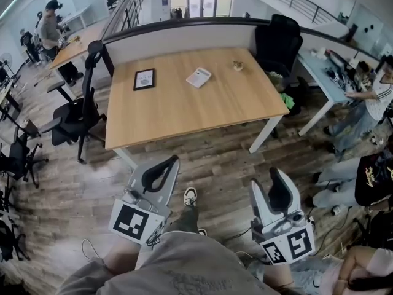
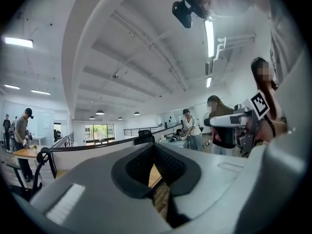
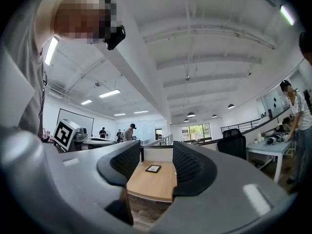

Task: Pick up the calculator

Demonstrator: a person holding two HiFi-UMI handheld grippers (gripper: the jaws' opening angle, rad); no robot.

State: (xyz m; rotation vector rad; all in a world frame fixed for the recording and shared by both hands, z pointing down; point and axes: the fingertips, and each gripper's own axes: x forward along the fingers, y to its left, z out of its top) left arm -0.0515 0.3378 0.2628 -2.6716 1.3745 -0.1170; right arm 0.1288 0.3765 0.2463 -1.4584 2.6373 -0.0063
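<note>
The white calculator (image 1: pixel 198 77) lies flat on the far middle of the wooden table (image 1: pixel 184 112), well ahead of both grippers. In the head view my left gripper (image 1: pixel 174 160) is held over the floor short of the table's near edge, its curved pads meeting at the tips with nothing in them. My right gripper (image 1: pixel 274 173) is level with it further right, also over the floor, open and empty. Between the right gripper's (image 3: pixel 151 172) pads the right gripper view shows the table (image 3: pixel 148 186); the calculator is not seen there. In the left gripper view only a sliver of the table shows past my left gripper (image 2: pixel 158 179).
A black framed picture (image 1: pixel 144 79) and a small object (image 1: pixel 237 66) also lie on the table. Black office chairs stand at its left (image 1: pixel 77 115) and far right (image 1: pixel 277 39). People sit by a desk (image 1: pixel 325 72) on the right. A low partition backs the table.
</note>
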